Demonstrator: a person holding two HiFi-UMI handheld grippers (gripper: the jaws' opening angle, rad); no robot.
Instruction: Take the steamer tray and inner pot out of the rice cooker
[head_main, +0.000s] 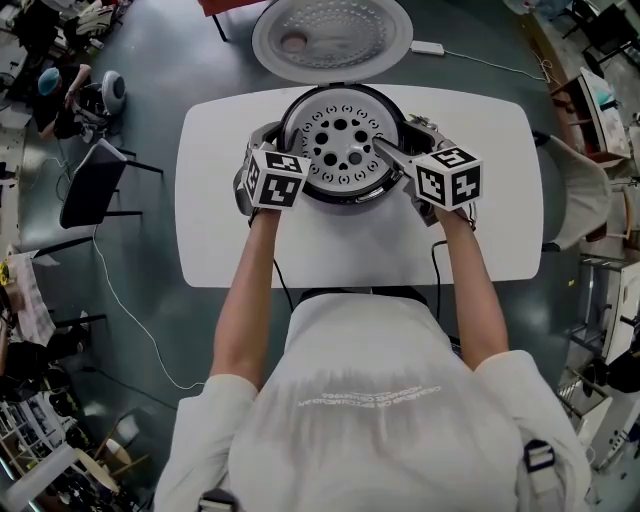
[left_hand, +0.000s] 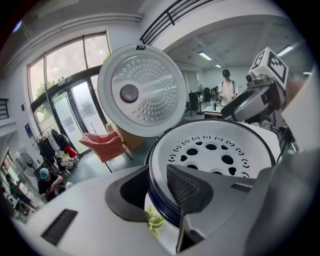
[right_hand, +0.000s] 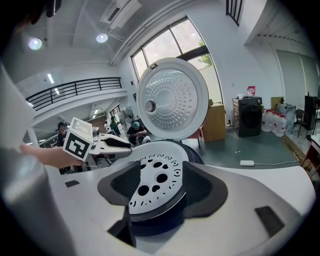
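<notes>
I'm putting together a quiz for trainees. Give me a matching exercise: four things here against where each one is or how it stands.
Things:
1 lid
2 steamer tray
3 red chair
4 table

Places or states:
A on the floor
B seated in the cooker
C swung open, upright
D bearing the cooker

Pairs: 1-C, 2-B, 3-A, 4-D

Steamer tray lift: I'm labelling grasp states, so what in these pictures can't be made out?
Inner pot: the steamer tray covers it in every view; the dark rim below may not be the pot.
Left hand-held gripper: whether its pads press the tray's edge is unclear; its own jaw covers the contact in the left gripper view, its marker cube in the head view.
</notes>
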